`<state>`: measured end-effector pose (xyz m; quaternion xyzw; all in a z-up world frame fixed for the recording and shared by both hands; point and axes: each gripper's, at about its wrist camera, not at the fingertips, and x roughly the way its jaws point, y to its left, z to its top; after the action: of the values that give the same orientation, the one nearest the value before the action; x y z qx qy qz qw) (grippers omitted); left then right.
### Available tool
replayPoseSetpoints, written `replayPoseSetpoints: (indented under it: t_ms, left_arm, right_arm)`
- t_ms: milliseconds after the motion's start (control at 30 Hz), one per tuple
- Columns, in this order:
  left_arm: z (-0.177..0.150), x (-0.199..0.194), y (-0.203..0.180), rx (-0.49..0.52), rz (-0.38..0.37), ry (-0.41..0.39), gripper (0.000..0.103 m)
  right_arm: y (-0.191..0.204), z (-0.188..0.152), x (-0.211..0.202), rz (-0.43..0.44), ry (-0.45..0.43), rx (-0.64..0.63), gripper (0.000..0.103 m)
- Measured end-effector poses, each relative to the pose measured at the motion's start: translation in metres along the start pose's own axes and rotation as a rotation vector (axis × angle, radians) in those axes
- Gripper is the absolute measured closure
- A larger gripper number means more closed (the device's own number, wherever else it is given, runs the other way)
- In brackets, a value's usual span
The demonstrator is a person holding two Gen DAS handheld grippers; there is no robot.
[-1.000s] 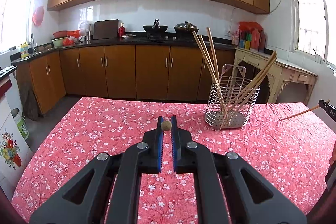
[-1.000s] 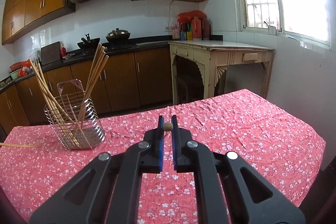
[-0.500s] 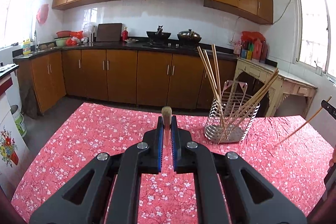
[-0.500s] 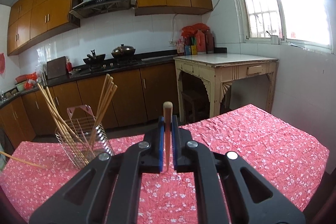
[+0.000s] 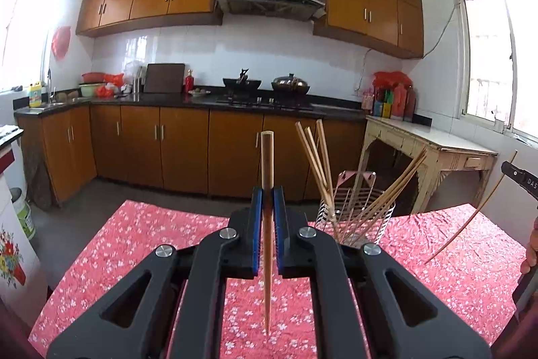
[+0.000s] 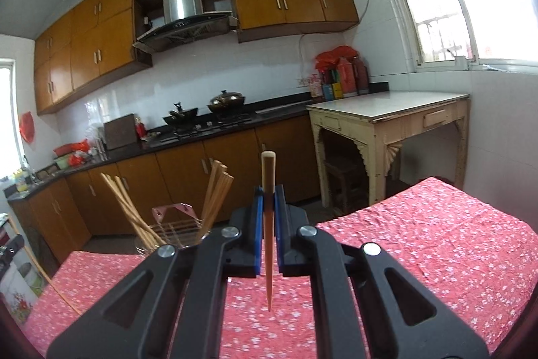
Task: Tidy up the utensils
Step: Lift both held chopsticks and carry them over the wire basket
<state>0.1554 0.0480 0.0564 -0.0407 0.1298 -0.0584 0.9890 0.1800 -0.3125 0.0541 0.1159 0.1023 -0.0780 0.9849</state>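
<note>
Standing on the bench (image 5: 151,234), a wire holder (image 5: 356,217) is carrying several chopsticks (image 5: 316,157). Each claw, left (image 5: 268,207) and right (image 6: 269,207), is pinching one upright chopstick (image 5: 267,224).

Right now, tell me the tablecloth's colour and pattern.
The tablecloth is red with small white flowers, clearest in the right wrist view.

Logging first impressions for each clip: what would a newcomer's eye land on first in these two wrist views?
Each view is dominated by a single chopstick pinched upright: one chopstick in the left gripper, another chopstick in the right gripper, thin tips pointing down toward the red floral tablecloth. Next comes the wire utensil basket on the table, with more chopsticks leaning out of it.
</note>
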Motion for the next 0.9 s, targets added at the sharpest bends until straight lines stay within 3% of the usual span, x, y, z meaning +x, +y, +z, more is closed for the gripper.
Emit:
replayPoseSetpoints:
  t_ms: [200, 467, 667, 900]
  left_arm:
    - [0.028, 0.004, -0.012, -0.021, -0.044, -0.034, 0.096]
    - [0.098, 0.016, -0.039, -0.113, -0.103, -0.153, 0.096]
    - [0.122, 0.054, -0.063, -0.131, -0.089, -0.205, 0.096]
    - [0.108, 0.104, -0.09, -0.09, -0.075, -0.156, 0.096]
  right_arm:
    - [0.019, 0.032, -0.009, 0.104, -0.043, 0.037, 0.096]
    - [0.061, 0.082, 0.001, 0.191, -0.129, 0.041, 0.096]
    - [0.09, 0.09, 0.048, 0.207, -0.086, -0.001, 0.096]
    - [0.105, 0.078, 0.105, 0.22, 0.011, -0.032, 0.096]
